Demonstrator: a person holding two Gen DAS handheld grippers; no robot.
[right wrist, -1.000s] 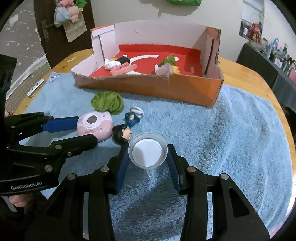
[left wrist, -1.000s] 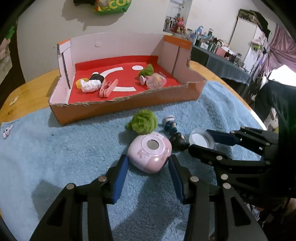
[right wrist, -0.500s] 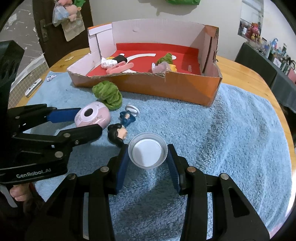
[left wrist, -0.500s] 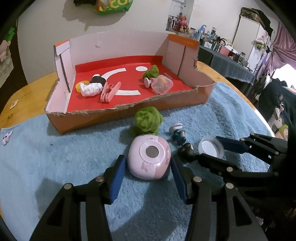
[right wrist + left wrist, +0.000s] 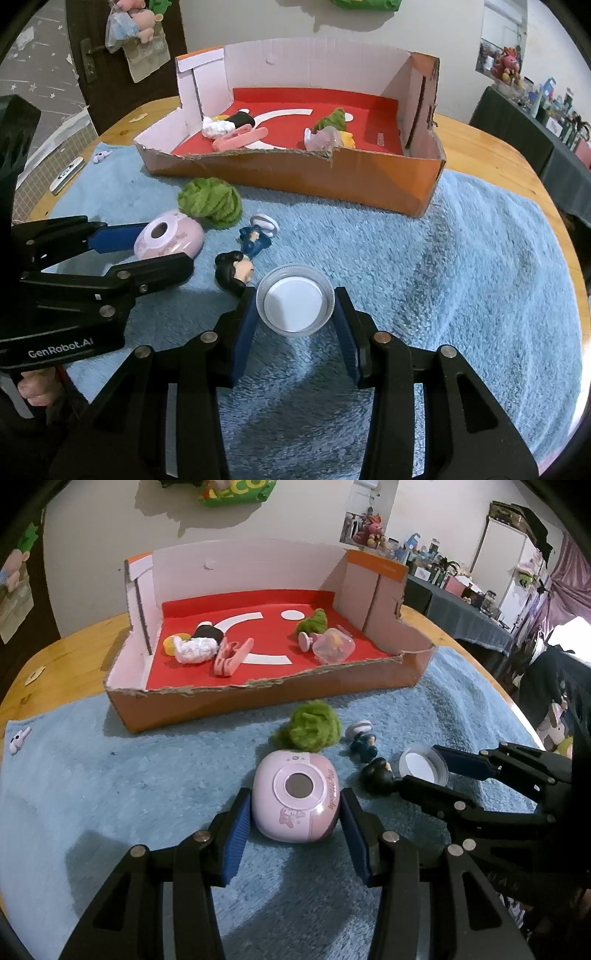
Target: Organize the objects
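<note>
My left gripper (image 5: 295, 808) is shut on a pink toy camera (image 5: 296, 797), which also shows in the right wrist view (image 5: 169, 238). My right gripper (image 5: 295, 308) is shut on a round white lid (image 5: 294, 305), which shows in the left wrist view too (image 5: 423, 765). Both sit low over a blue towel (image 5: 443, 277). A green yarn ball (image 5: 308, 727) and a small dark-haired figurine (image 5: 245, 254) lie between them. An open cardboard box (image 5: 266, 698) with a red floor stands behind, holding several small toys.
A tiny white bunny figure (image 5: 18, 738) lies at the towel's left edge. The towel covers a round wooden table (image 5: 491, 147). A remote (image 5: 66, 175) lies off the table's left side. Cluttered shelves stand far right.
Both grippers have moved forward toward the box, carrying the pink camera and the lid. The yarn ball and figurine stayed in place.
</note>
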